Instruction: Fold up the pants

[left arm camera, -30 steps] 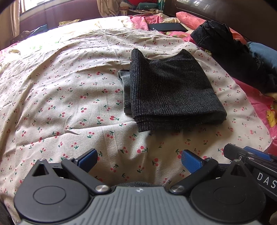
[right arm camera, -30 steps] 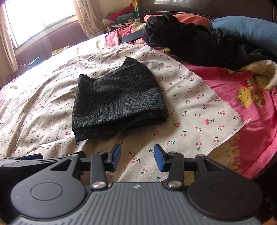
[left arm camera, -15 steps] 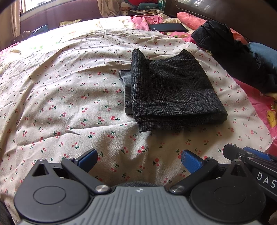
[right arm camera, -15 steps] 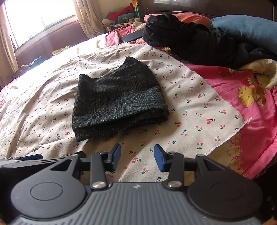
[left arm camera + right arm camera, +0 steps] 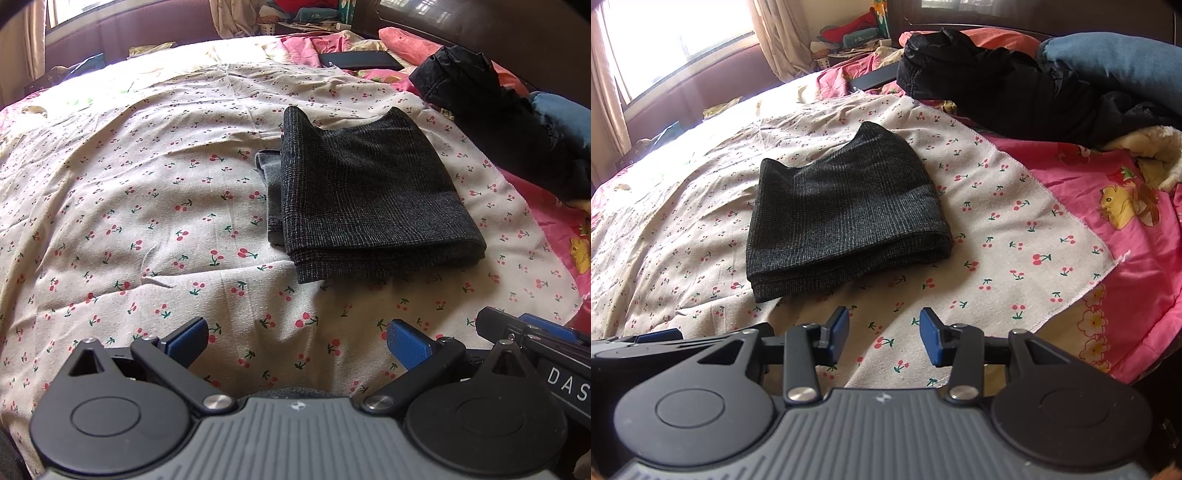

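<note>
The pants (image 5: 369, 199) lie folded on the bed sheet (image 5: 147, 206), far of both claws; a grey inner layer protrudes at their left edge. Left claw (image 5: 297, 338) stands wide and empty, right claw (image 5: 882, 334) narrower and empty. Dark clothes (image 5: 997, 88) at far right are partly cut off.

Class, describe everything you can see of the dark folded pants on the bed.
The pants are dark charcoal with a fine check, seemingly woven. They lie folded into a compact, layered rectangle, flat on the cherry-print sheet. A lighter grey layer peeks out along one side. Neither claw touches them; only the sheet does.
</note>
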The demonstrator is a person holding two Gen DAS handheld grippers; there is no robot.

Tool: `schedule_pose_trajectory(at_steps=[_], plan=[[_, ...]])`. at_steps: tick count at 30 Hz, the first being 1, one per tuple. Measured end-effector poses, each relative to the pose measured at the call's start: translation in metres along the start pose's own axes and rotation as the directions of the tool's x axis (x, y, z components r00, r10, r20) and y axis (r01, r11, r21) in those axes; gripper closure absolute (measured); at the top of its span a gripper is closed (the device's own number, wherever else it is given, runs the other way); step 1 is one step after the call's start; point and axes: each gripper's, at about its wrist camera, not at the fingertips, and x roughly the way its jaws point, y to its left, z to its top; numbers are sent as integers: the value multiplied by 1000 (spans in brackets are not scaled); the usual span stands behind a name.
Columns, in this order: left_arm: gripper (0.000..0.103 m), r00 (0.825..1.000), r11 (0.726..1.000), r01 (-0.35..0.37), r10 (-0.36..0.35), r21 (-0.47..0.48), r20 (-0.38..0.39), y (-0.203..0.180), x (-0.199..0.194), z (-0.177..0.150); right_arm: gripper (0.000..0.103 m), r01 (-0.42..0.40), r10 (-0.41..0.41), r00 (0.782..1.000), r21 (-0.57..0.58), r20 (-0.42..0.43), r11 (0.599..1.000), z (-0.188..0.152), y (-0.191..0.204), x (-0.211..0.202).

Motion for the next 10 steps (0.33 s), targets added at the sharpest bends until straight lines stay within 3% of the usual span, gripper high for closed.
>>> schedule_pose_trajectory(at_steps=[10], plan=[[0, 997, 999, -45, 44, 27, 65, -5, -9, -1, 60, -5, 5, 1000, 4, 6, 1000, 0, 0, -1]])
